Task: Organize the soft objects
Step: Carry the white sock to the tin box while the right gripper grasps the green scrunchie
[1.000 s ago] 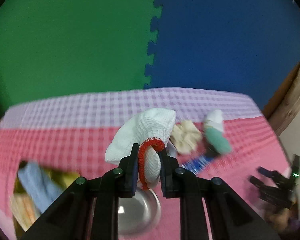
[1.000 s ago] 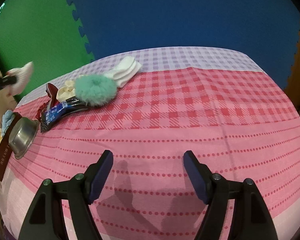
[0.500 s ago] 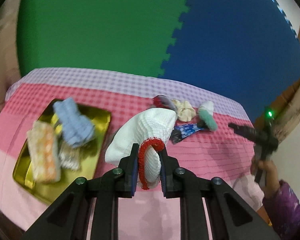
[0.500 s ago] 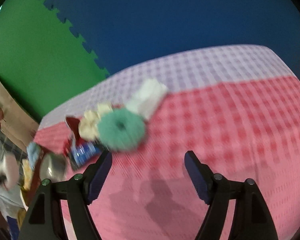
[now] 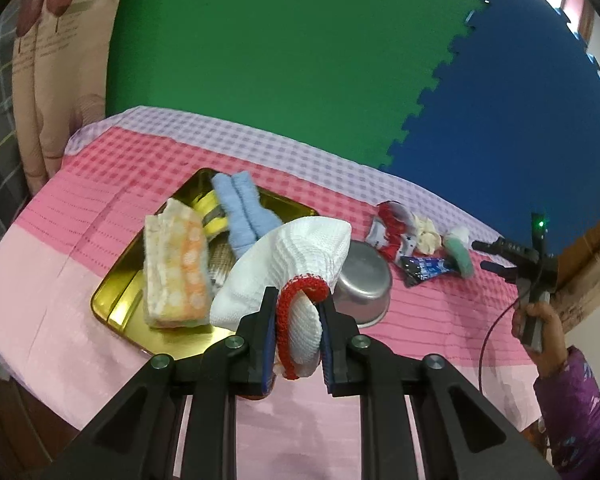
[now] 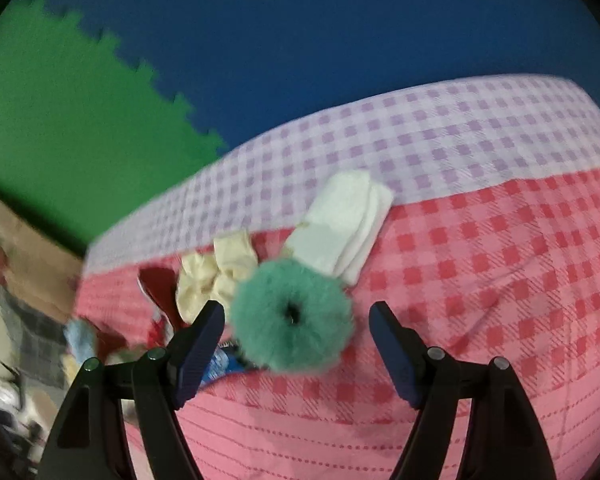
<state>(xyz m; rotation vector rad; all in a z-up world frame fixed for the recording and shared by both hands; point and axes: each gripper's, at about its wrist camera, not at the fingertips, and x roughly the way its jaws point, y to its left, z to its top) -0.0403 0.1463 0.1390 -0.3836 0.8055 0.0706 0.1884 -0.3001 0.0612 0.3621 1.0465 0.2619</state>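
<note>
My left gripper (image 5: 298, 320) was clamped on the red-trimmed cuff of a white knit sock (image 5: 296, 264), the loose body of it flopping up and over toward the gold tray (image 5: 116, 300) just beyond the fingertips. It looked limp and nearly weightless — a pinch on the doubled cuff seemed enough, since the ribbed knit would bunch and not slip, though I judged the free end likely to drag or catch on anything it passed. On the tray, from near to far, lay an orange-and-cream folded cloth (image 5: 176, 272) and a pale blue rolled pair (image 5: 244, 212), with a steel bowl (image 5: 364, 280) on the pink cloth just right of the tray. My right gripper (image 6: 296, 340) stood with its jaws wide apart and nothing pressed between them, the fluffy green scrunchie (image 6: 292, 320) lying on the table in the gap. That one I judged springy and very light — best taken across its ring, squeezing the fur flat. Beyond it, a cream scrunchie (image 6: 216, 276) to the left, and farther back a folded white cloth (image 6: 344, 224).
</note>
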